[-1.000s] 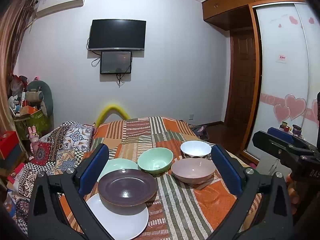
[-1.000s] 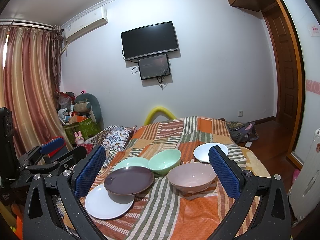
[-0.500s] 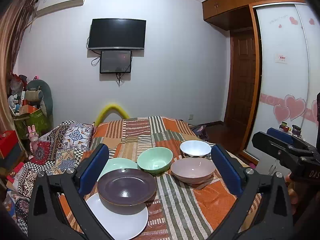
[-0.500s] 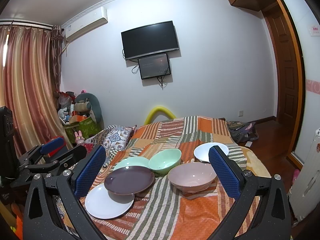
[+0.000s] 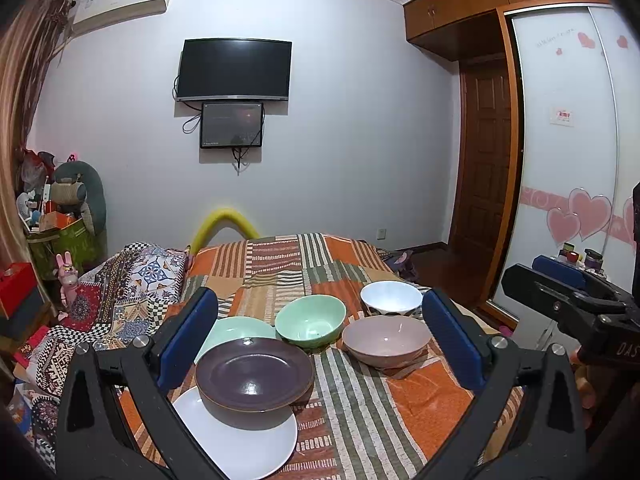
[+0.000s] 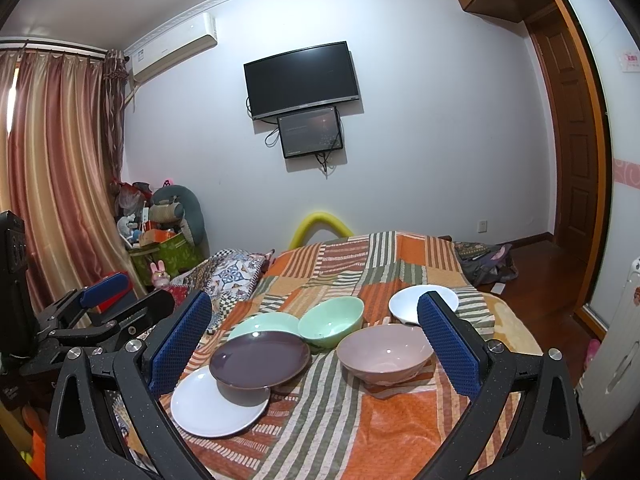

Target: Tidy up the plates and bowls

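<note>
I judge nothing is stacked yet: I hold the left hand-held gripper (image 5: pixel 320 340) and the right hand-held gripper (image 6: pixel 314 344) spread wide and empty above the bed (image 5: pixel 400 408). Taking the purple plate (image 5: pixel 254 374) as landmark: it overlaps the white plate (image 5: pixel 240 440) in front, with a green plate (image 5: pixel 236 328) behind and glossy green bowl (image 5: pixel 310 320), pink bowl (image 5: pixel 386 340) and white bowl (image 5: pixel 390 298) to its right. Next I need to close on one rim.

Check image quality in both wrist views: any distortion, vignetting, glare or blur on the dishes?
Left wrist view: strong fisheye bowing of the wardrobe door, dark corner vignetting, small highlights on the purple plate, dishes sharp. Right wrist view: the door frame and curtain curve, corners are dark, the pink bowl is sharp, with soft shadows on the striped bedspread.
</note>
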### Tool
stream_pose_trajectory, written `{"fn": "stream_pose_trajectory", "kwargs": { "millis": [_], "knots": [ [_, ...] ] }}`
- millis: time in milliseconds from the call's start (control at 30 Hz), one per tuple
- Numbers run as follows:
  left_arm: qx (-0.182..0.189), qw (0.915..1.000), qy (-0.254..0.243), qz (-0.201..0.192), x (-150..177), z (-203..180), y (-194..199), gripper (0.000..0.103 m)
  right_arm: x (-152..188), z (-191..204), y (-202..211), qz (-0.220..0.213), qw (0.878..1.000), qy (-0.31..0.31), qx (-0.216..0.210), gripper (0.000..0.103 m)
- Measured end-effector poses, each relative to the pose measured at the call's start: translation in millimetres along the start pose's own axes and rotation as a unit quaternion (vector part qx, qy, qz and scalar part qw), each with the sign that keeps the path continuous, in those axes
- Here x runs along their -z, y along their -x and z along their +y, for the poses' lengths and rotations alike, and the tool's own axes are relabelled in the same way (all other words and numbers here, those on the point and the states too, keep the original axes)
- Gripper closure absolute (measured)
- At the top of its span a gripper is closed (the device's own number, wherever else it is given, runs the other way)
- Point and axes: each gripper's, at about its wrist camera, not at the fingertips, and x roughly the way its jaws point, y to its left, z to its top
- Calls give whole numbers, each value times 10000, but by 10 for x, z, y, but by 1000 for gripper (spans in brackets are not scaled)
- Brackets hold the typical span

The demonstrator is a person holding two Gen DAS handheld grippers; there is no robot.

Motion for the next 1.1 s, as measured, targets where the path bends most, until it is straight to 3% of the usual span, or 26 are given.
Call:
{"fn": "stream_pose_trajectory", "kwargs": {
  "millis": [367,600,800,967,1100],
  "knots": [
    [36,10000,40,69,12,50,-19,0,29,32,-20,53,10000,9,-36,0],
    [164,9985,208,471,64,275,-233,0,83,36,-184,277,9996,44,-103,0],
    [-98,9963,236,815,178,563,-485,1,174,56,-455,632,9978,83,-182,2],
    [-447,9928,232,1085,262,853,-748,7,275,43,-780,1064,9939,24,-272,10],
    [-502,9873,389,1457,357,1119,-1037,19,369,13,-1095,1418,9895,-61,-280,19]
  ]
}}
